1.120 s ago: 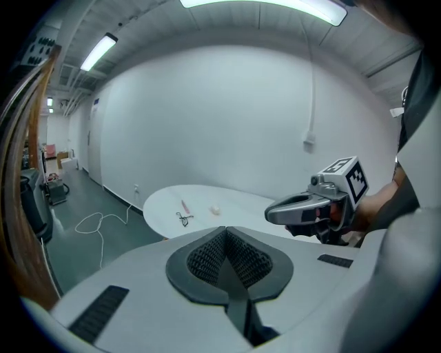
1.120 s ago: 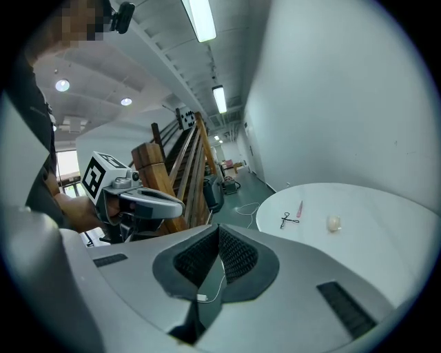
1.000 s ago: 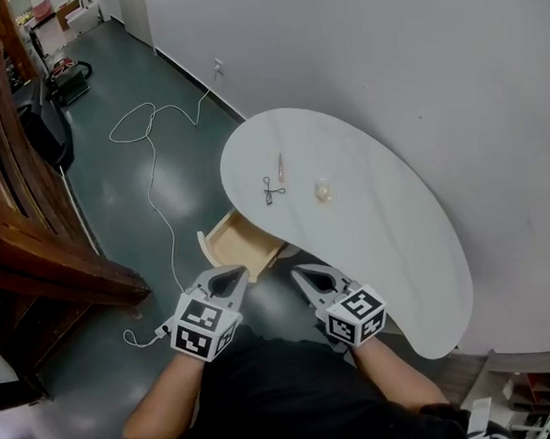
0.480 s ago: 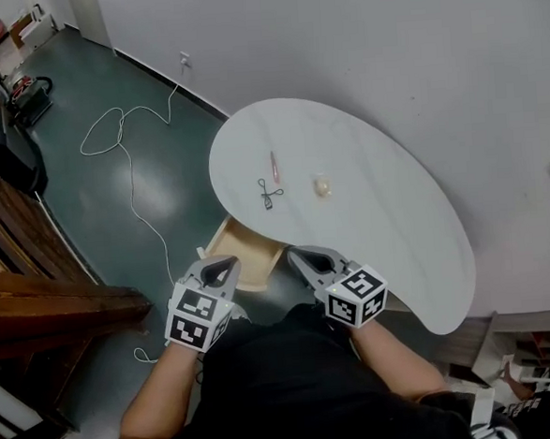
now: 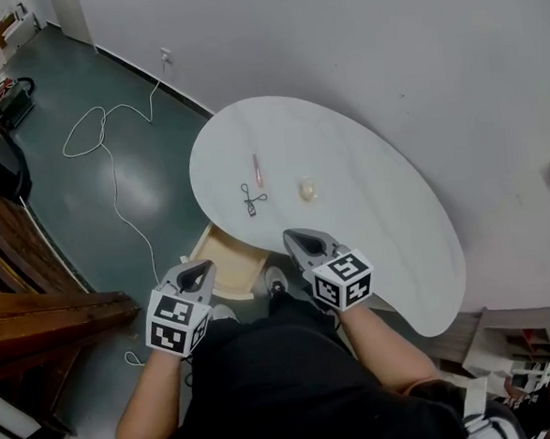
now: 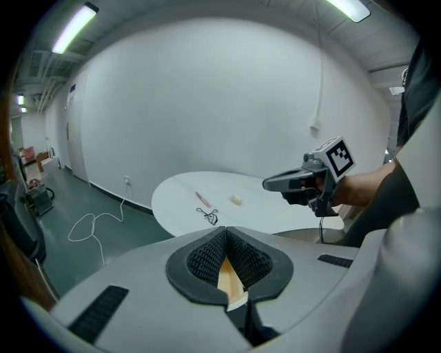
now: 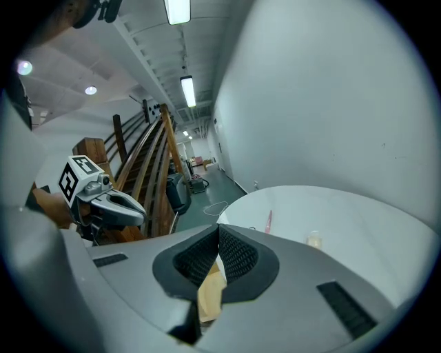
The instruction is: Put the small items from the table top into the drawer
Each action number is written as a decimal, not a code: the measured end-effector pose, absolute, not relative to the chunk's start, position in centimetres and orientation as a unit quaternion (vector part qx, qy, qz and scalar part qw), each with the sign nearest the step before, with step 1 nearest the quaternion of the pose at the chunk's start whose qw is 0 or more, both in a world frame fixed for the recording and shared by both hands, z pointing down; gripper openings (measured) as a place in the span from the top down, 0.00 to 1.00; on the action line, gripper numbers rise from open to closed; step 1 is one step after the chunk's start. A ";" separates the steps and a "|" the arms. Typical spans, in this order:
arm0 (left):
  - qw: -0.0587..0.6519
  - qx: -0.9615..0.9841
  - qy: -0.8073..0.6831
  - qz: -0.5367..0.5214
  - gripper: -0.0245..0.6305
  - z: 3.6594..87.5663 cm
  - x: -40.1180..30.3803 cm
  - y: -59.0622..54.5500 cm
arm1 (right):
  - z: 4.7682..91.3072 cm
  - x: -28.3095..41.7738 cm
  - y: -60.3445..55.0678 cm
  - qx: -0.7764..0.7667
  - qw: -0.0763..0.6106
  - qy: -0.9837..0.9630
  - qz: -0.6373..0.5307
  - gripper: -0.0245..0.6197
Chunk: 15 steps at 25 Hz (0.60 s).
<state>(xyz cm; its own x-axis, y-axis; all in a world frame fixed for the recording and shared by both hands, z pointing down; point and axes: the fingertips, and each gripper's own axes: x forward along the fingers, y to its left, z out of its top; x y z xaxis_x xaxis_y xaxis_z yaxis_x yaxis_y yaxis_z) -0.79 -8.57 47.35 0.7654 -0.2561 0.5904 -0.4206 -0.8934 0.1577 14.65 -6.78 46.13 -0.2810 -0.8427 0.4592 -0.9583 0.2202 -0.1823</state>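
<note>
Jaws of the left gripper [image 5: 198, 268] and right gripper [image 5: 296, 238] are pressed together, empty. An open drawer [image 5: 225, 256] lies between them. Scissors [image 5: 249, 200], pen [image 5: 256, 169] and a pale lump [image 5: 307, 190] sit on the surface [image 5: 377, 207] at the right gripper's 11 to 12 o'clock, unobstructed. Both grippers have advanced toward them.

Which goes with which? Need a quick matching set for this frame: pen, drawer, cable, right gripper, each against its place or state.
Things:
1. pink pen
2. drawer
3. cable
4. right gripper

Place or state:
A. on the floor
B. jaws together, nothing held
C. pulled open below the table edge
D. lying on the table top

Pairs: 1-D, 2-C, 3-A, 4-B
</note>
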 end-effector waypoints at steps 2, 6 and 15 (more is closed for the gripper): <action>0.149 0.926 -0.194 0.288 0.94 47.4 -0.4 -9.1 | 46.9 16.4 -7.7 0.589 0.150 -0.764 0.216 0.96; 0.156 0.921 -0.217 0.284 0.94 47.3 0.8 -9.8 | 48.5 20.2 -9.5 0.598 0.182 -0.751 0.213 0.97; 0.174 0.905 -0.257 0.293 0.94 48.0 2.8 -10.6 | 54.1 28.1 -12.8 0.599 0.242 -0.727 0.234 0.94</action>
